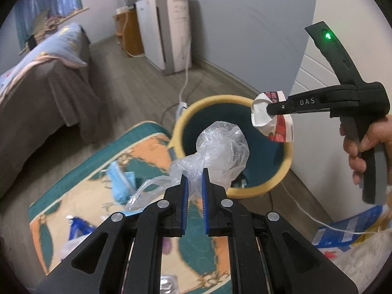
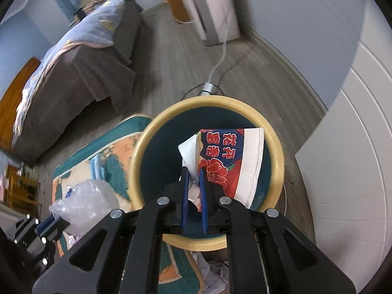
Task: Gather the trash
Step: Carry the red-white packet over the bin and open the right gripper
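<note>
A round bin with a yellow rim (image 1: 247, 98) and dark teal inside stands on the floor; it also shows in the right wrist view (image 2: 210, 101). My left gripper (image 1: 194, 181) is shut on a crumpled clear plastic bag (image 1: 220, 147), held over the bin's near edge. My right gripper (image 2: 194, 174) is shut on a red, blue and white paper wrapper (image 2: 230, 156), held above the bin's mouth. In the left wrist view the right gripper (image 1: 268, 111) and wrapper (image 1: 279, 127) hang over the bin's right rim. The bag (image 2: 85, 201) shows lower left in the right wrist view.
A patterned teal and orange rug (image 1: 103, 171) lies by the bin with a blue face mask (image 1: 120, 183) and other scraps. A blue packet (image 1: 348, 230) lies at right. A bed (image 1: 36, 85), a white appliance (image 1: 166, 29) and cables (image 1: 183, 85) lie beyond. A white cabinet (image 2: 355, 147) stands right.
</note>
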